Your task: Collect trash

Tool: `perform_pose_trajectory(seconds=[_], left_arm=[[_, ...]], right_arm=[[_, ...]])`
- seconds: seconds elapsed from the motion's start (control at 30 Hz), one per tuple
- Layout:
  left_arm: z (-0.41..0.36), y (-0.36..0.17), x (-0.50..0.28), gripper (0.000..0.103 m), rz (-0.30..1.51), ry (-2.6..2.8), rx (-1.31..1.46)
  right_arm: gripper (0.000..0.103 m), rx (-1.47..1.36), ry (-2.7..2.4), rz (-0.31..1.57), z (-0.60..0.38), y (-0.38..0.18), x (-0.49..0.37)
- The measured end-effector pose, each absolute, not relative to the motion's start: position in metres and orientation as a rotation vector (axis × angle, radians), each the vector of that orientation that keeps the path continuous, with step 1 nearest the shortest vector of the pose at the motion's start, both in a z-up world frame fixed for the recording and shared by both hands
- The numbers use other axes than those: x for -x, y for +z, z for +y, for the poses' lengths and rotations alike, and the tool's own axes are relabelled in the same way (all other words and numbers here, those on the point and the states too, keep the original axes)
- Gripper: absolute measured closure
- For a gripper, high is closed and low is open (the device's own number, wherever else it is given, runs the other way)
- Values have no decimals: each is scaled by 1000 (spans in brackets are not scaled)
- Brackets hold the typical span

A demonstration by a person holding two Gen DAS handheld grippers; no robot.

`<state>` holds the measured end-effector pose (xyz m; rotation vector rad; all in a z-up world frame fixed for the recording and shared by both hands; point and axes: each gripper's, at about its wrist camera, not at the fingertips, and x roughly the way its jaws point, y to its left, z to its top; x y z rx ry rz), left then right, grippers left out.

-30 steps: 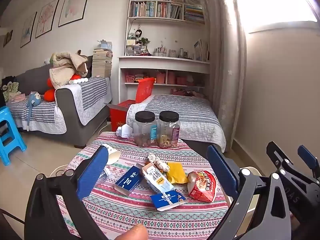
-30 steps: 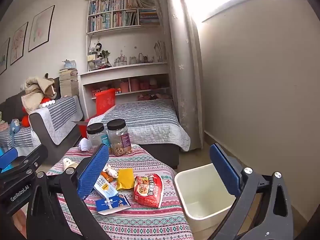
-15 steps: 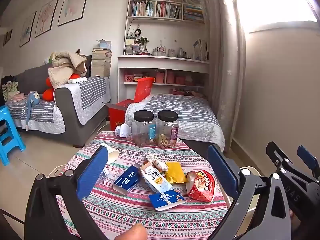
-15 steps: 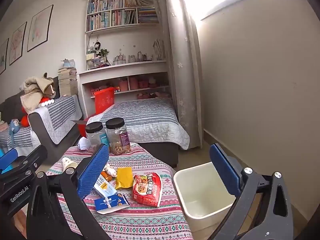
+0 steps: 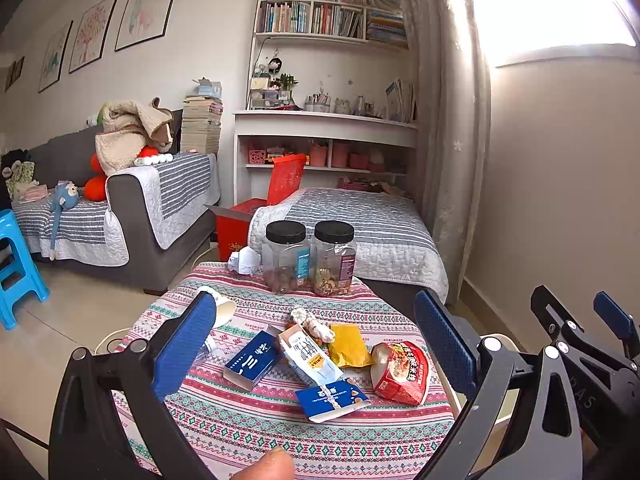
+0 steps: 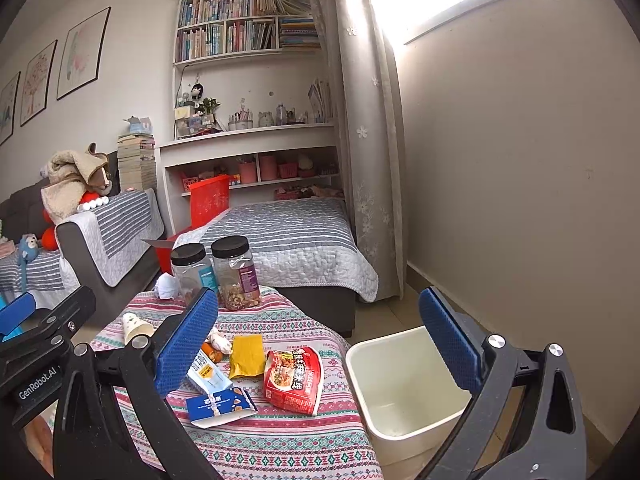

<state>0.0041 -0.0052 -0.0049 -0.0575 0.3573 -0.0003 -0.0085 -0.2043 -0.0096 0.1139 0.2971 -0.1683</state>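
Observation:
Trash lies on the patterned tablecloth (image 5: 240, 432): a red noodle packet (image 5: 400, 372) (image 6: 294, 378), a yellow wrapper (image 5: 348, 346) (image 6: 247, 356), a blue-and-white packet (image 5: 332, 398) (image 6: 220, 402), a white carton (image 5: 306, 356), a dark blue box (image 5: 252, 360), a paper cup (image 5: 222, 310) (image 6: 134, 324) and a crumpled tissue (image 5: 244, 260) (image 6: 166, 286). A white bin (image 6: 404, 392) stands on the floor right of the table. My left gripper (image 5: 316, 344) is open above the trash. My right gripper (image 6: 318, 344) is open, above the table's right edge and the bin.
Two black-lidded jars (image 5: 310, 258) (image 6: 218, 272) stand at the table's far edge. Beyond are a bed (image 5: 360, 224), a grey sofa (image 5: 132, 208), a red box (image 5: 248, 220), a blue stool (image 5: 16, 268) and a bookshelf (image 5: 328, 80). The wall (image 6: 520, 180) is close on the right.
Both grippers have moved slightly; the table scene has shifted a little toward the left and lower in both views. Both stay open and empty.

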Motion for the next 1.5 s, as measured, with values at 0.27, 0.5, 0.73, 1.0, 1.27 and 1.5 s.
perform_pose_trajectory(seconds=[0.27,0.5,0.73,1.0,1.27,1.5], left_arm=[[-5,-6,-4,7,362,-8,60],[-5,-6,-4,7,363,-10,61],[-7,-7,-5,7,365,-11,60],[-7,-8,-5,7,366,-11,61],[-8,-10,-5,7,368,-15,61],[-8,-11,-5,7,371,-14,64]], right_arm=[[7,-113,-170,293,-206,-11,9],[7,-113,-170,294,-206,-10,9],[7,-110,-169,293,-206,-11,9],[7,-112,-170,294,-206,-11,9],[7,-110,-170,293,-206,-11,9],[7,-109,-170,295,-206,-11,9]])
